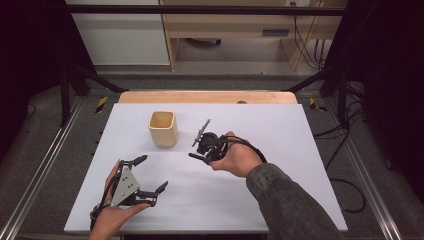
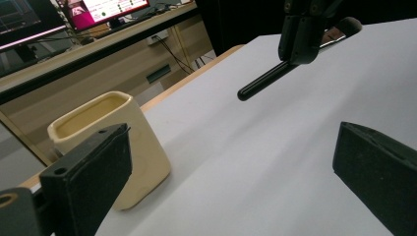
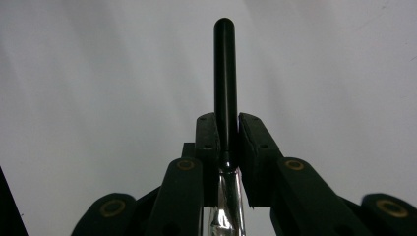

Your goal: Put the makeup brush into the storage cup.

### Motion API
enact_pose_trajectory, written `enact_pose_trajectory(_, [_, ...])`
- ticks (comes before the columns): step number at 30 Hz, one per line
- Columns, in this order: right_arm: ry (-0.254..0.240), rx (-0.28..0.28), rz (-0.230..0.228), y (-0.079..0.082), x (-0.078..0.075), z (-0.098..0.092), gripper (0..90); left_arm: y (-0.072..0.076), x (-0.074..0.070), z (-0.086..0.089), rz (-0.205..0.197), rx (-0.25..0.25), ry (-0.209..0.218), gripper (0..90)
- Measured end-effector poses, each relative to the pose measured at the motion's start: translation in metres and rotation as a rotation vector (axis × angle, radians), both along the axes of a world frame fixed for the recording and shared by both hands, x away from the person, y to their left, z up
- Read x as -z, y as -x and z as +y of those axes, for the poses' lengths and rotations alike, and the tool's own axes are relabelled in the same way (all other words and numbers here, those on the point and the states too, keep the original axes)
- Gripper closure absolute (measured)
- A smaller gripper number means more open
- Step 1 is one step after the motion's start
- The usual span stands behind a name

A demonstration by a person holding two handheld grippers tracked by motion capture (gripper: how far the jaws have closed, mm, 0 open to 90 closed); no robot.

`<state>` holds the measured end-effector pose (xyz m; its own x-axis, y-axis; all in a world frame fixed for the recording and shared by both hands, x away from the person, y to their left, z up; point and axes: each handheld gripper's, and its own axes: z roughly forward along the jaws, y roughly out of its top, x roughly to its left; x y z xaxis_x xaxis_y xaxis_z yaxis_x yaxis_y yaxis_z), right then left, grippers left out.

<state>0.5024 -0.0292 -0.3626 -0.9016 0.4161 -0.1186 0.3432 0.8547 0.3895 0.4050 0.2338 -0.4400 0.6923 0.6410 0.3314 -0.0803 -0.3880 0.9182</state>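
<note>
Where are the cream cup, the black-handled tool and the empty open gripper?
cream cup (image 1: 163, 129), high view, front wall.
black-handled tool (image 3: 225, 73), right gripper view, its black handle.
left gripper (image 1: 152, 174), high view, midway between its fingertips.

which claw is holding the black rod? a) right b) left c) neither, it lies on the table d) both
a: the right claw is shut on the black rod, whose free end sticks out past its jaws, while the left claw is open and holds nothing.
</note>
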Motion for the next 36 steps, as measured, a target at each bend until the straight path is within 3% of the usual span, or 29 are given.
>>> enact_pose_trajectory(22, [0.003, -0.037, 0.023, -0.004, -0.006, 0.012, 79.5, -0.007, 0.001, -0.034, -0.033, 0.029, -0.085, 6.3])
enact_pose_trajectory(24, [0.003, -0.036, 0.021, -0.004, -0.006, 0.011, 79.5, -0.008, 0.001, -0.036, -0.04, 0.033, -0.102, 6.3])
enact_pose_trajectory(31, [-0.008, -0.027, 0.024, -0.005, -0.007, 0.008, 79.5, -0.02, 0.002, -0.049, -0.072, 0.061, -0.221, 6.6])
enact_pose_trajectory(36, [-0.011, -0.027, 0.03, -0.005, -0.003, 0.008, 79.5, -0.021, 0.004, -0.05, -0.094, 0.051, -0.23, 10.3])
